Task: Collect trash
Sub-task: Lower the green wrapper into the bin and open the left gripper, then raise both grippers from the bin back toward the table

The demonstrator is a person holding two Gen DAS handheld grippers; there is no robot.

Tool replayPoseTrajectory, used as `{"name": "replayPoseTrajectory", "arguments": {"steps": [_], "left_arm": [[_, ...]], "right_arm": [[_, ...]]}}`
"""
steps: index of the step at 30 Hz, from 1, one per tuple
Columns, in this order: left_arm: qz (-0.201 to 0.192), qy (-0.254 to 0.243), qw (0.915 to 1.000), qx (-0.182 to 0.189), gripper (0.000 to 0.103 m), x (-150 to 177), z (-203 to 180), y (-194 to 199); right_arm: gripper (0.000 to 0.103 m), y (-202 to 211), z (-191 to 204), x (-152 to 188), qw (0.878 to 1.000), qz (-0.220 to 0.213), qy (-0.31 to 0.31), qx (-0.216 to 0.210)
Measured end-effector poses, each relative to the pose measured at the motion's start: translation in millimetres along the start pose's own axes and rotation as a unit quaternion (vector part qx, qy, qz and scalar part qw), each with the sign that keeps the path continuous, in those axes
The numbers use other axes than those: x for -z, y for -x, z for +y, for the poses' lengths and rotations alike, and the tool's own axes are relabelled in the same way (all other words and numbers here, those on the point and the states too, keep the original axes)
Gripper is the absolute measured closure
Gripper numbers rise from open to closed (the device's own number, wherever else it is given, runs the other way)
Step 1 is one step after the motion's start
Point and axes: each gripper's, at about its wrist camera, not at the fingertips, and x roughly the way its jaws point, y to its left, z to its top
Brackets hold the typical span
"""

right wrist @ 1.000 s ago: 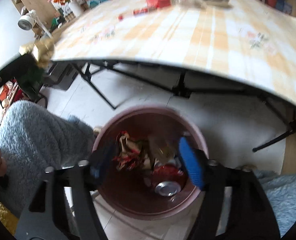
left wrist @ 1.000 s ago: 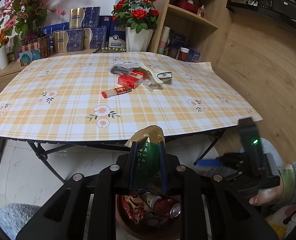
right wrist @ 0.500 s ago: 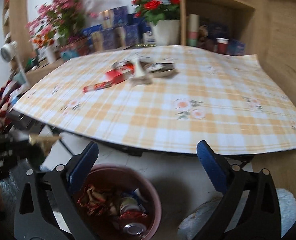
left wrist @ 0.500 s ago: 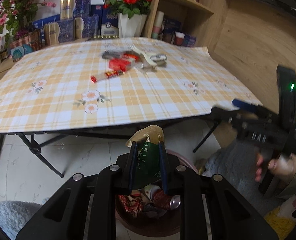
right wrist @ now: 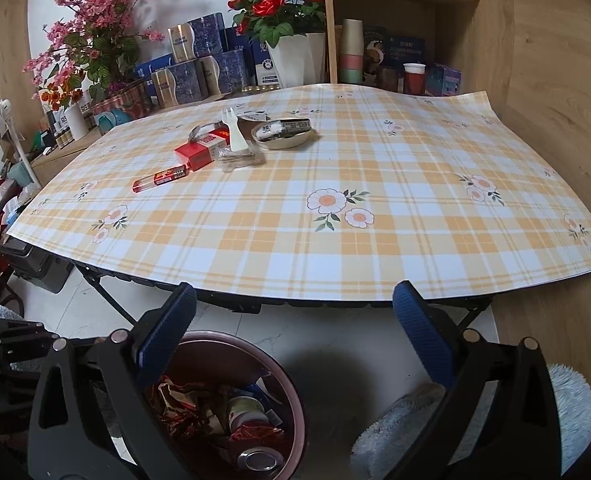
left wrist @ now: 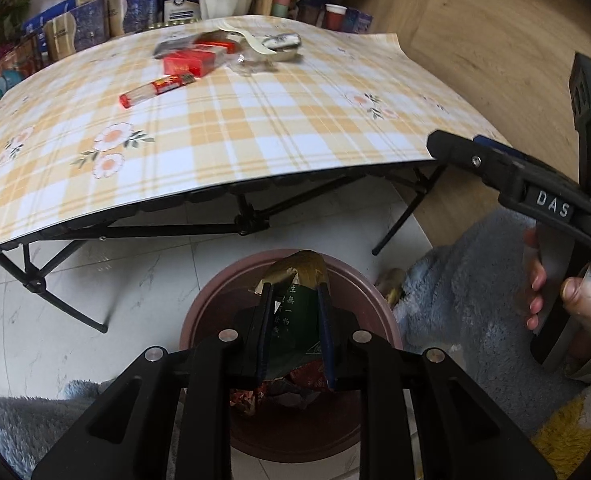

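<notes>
Left tool [left wrist: 293, 320] is clamped on a green-and-gold wrapper [left wrist: 295, 300] — held directly above the maroon trash bin [left wrist: 215, 300] on the floor, gold crumpled end sticking up past the fingertips. Bin is already loaded: crumpled red wrappers [right wrist: 175, 400], a cup [right wrist: 247, 410], a can [right wrist: 259, 460] seen end-on. Right tool [right wrist: 291, 336] is wide apart, nothing between the blue pads [right wrist: 423, 340]; it is pointed over the near edge of the surface [right wrist: 335, 260], bin seen low left between its fingers. In the left wrist view the right tool is seen at the right edge, gripped by a hand [left wrist: 567, 300] with a sleeve just visible. Trash left on the plaid-covered surface, far side, clustered: a red carton [right wrist: 199, 150], a red-and-clear tube [right wrist: 159, 178] lying just in front of it and apart, a white plastic fork [right wrist: 233, 132], clear crumpled plastic [right wrist: 239, 158] touching the fork, a shallow dish [right wrist: 283, 138] with a dark-and-white packet [right wrist: 283, 126] lying in it. A grey strip [right wrist: 199, 132] is seen behind the carton — what it is cannot be told. Behind the surface: boxes, potted red roses [right wrist: 279, 4], shelving with cups.
</notes>
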Motion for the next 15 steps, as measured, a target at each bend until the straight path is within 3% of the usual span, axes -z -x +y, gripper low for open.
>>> {"name": "replayPoseTrajectory", "arguments": {"steps": [4,6,8,15], "left_arm": [[0.008,-0.009,0.9999,0.000,0.082,0,-5,-5],[0.011,-0.008,0.9999,-0.002,0.074,0,-5,-6],[0.006,-0.003,1.0000,-0.006,0.053,-1,-4,-6],[-0.028,0.037,0.9983,-0.035,0.027,-5,11,5]], "right_arm": [[0.006,0,-3,1,1.000,0.003,-0.007,0.000],[0.006,0,-5,1,1.000,0.003,-0.011,-0.002],[0.006,0,-6,1,1.000,0.003,-0.014,-0.002],[0.006,-3,-6,2,1.000,0.010,-0.018,-0.002]]}}
